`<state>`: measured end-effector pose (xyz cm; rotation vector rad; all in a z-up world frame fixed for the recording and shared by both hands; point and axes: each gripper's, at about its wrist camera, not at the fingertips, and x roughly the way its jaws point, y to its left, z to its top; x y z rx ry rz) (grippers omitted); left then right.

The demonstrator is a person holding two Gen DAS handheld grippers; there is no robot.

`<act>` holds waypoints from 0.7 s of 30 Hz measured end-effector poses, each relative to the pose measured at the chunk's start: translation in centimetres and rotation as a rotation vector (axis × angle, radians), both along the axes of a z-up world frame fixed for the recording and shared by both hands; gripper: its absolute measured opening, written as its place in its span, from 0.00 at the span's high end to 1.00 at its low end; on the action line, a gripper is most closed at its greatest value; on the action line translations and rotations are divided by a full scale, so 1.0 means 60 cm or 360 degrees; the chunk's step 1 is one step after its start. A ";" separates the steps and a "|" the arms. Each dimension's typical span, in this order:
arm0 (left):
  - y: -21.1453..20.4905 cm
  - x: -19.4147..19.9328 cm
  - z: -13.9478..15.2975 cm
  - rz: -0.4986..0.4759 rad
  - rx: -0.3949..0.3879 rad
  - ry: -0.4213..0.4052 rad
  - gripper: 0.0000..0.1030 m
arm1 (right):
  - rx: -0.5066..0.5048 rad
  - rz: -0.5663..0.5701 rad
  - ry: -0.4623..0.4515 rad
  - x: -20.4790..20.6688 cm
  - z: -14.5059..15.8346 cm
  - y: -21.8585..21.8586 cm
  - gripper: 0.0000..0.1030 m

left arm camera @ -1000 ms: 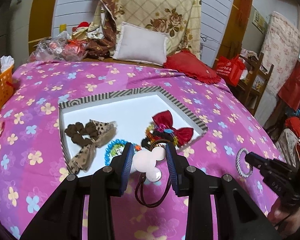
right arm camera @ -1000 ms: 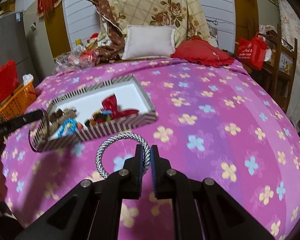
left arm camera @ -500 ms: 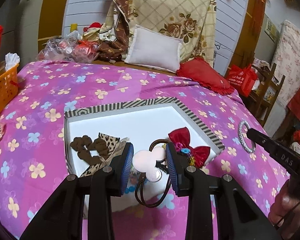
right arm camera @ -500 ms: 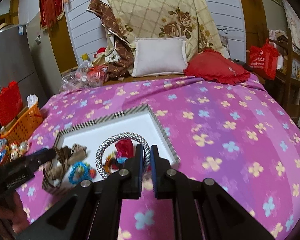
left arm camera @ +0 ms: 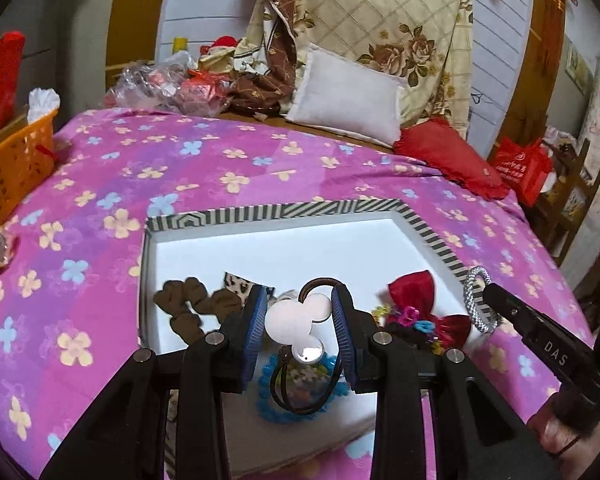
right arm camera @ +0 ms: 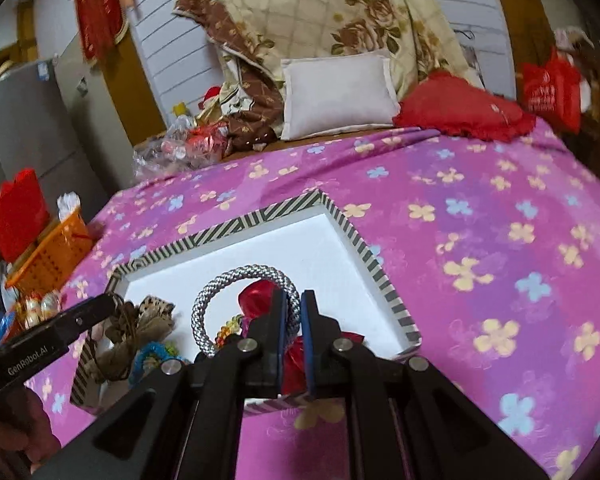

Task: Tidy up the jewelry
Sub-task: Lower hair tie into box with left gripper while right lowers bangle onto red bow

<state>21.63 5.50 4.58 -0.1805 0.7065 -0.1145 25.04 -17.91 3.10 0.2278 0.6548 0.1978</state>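
Observation:
A striped-rim tray (left arm camera: 284, 211) with a white floor lies on the pink flowered bedspread; it also shows in the right wrist view (right arm camera: 256, 216). My left gripper (left arm camera: 300, 324) is shut on a white mouse-shaped hair tie (left arm camera: 296, 322), whose brown elastic loop hangs over the tray's near part. My right gripper (right arm camera: 293, 322) is shut on a grey-white braided ring (right arm camera: 220, 284), held above the tray; the ring also shows in the left wrist view (left arm camera: 474, 300). In the tray lie a leopard bow (left arm camera: 192, 304), a red bow (left arm camera: 416, 292) and a blue beaded ring (left arm camera: 272, 404).
An orange basket (left arm camera: 12, 172) stands at the bed's left edge. A white pillow (left arm camera: 348, 100), a red cushion (left arm camera: 448, 156), a folded quilt and plastic bags pile at the head. A red bag (left arm camera: 520, 168) and wooden shelf stand at right.
Both grippers have moved forward over the tray. The braided ring went from beside the tray's right rim to above its inside; the mouse hair tie now hangs over the tray.

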 end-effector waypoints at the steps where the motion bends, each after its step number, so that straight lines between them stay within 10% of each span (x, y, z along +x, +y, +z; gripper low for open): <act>1: -0.001 0.001 -0.001 0.0005 0.0016 -0.0004 0.72 | 0.0004 -0.0013 0.0008 0.003 -0.005 0.000 0.93; 21: -0.015 0.008 -0.045 0.0017 0.0149 0.0108 0.72 | -0.0141 0.0146 0.0052 0.011 -0.034 0.045 0.93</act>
